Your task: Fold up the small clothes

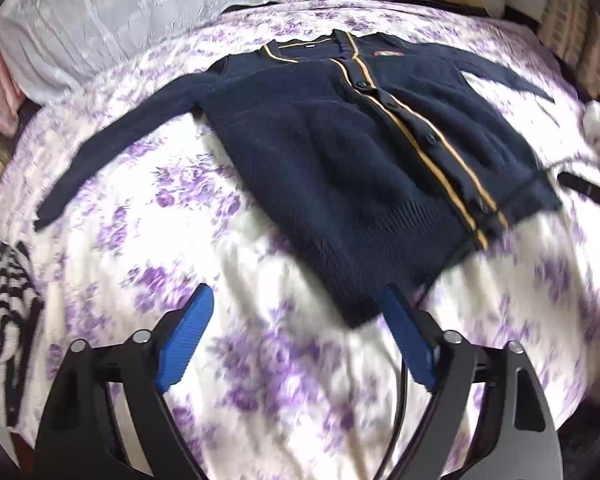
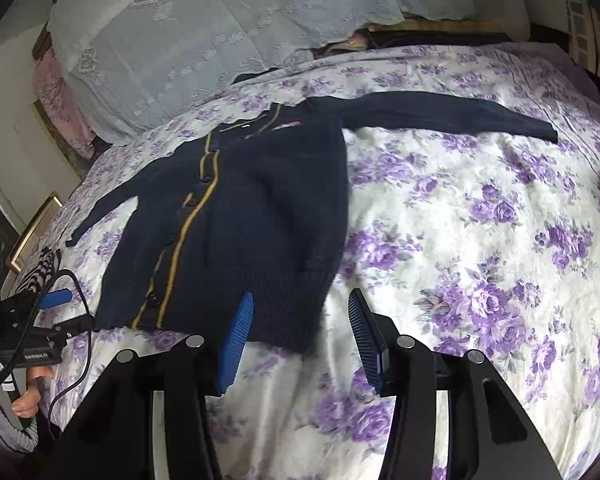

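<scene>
Left wrist view: left gripper [image 1: 296, 320], blue pads spread wide, nothing between them, above the floral bedspread [image 1: 260, 380].
Cardigan: navy cardigan [image 1: 340, 168] lies flat just ahead of the pads, buttoned, sleeves out to both sides.
Right wrist view: right gripper [image 2: 300, 320], pads apart and released, the hem corner just ahead of them.
Beyond: white pillow [image 2: 204, 32] past the collar.
</scene>
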